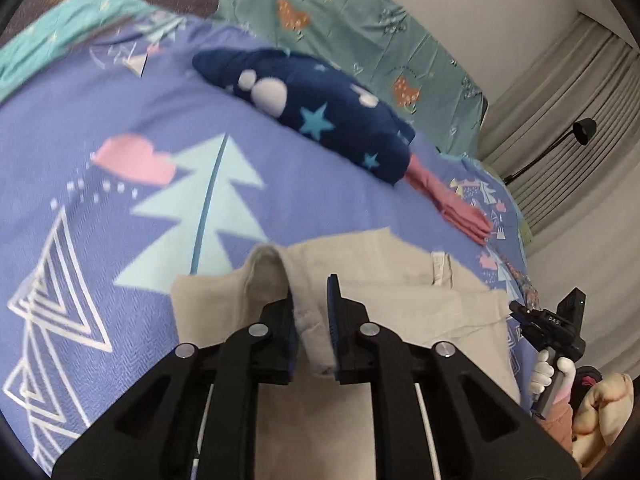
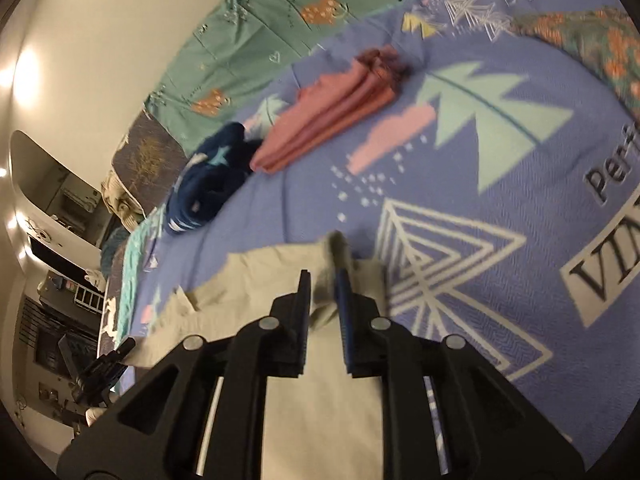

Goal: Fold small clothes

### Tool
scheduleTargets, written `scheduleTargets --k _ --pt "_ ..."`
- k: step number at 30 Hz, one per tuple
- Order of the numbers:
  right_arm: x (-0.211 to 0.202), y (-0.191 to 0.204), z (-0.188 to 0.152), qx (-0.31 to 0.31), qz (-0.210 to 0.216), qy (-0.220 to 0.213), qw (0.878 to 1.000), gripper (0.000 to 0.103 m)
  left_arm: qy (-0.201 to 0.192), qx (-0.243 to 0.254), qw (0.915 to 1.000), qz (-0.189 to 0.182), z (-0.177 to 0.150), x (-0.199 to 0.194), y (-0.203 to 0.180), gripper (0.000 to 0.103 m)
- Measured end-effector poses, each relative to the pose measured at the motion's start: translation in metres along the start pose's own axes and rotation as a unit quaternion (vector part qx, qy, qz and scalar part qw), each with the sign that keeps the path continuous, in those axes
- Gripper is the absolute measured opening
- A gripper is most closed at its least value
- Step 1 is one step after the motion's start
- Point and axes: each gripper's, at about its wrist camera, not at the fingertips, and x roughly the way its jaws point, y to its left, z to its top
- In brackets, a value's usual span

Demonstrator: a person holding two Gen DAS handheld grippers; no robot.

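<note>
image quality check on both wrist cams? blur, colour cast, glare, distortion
Left wrist view: cool, even light; motion blur smears the bedspread print and the navy star garment; the left gripper stays sharp; strong fisheye bend, dark corners. Right wrist view: warmer cast; blown-out glare spots on the wall at left; the folded pink garment is blurred; the right gripper is sharp.

Left gripper (image 1: 312, 300): fingers slightly apart, a fold of the beige garment (image 1: 400, 296) between them; grip uncertain.
Bed (image 1: 120, 216): lilac cover with tree print.
Beyond: navy starred cloth (image 1: 320, 116), touching folded pink cloth (image 1: 452, 208).
Far right: right gripper (image 1: 520, 314), gloved hand (image 1: 550, 372).
</note>
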Motion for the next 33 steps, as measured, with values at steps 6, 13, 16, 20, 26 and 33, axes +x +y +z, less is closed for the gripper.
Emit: scheduleTargets --k 6,13,16,20,26,33 --pt "-0.021 0.019 -0.017 -0.151 -0.066 -0.022 0.986 0.03 -0.054 0.093 0.9936 0.033 -0.017 -0.06 -0.019 0.041" --pt "0.004 0.052 -0.048 -0.35 -0.146 0.013 0.925 0.051 0.021 0.266 0.9508 0.157 -0.057 -0.026 -0.054 0.043" --pt "0.033 0.057 -0.039 -0.363 -0.164 0.021 0.917 0.051 0.022 0.304 0.9282 0.214 -0.045 0.009 -0.055 0.043" --pt "0.05 0.057 0.016 -0.281 -0.165 -0.015 0.945 0.051 -0.019 0.24 0.9427 0.231 0.02 0.028 -0.047 0.045" --pt "0.042 0.034 0.053 -0.18 -0.12 -0.006 0.976 0.05 -0.025 0.129 0.9775 0.165 0.06 0.021 -0.014 0.045" --pt "0.049 0.024 0.043 -0.14 -0.057 0.035 0.988 0.05 0.032 0.103 0.9869 0.12 0.046 0.045 -0.004 0.049"
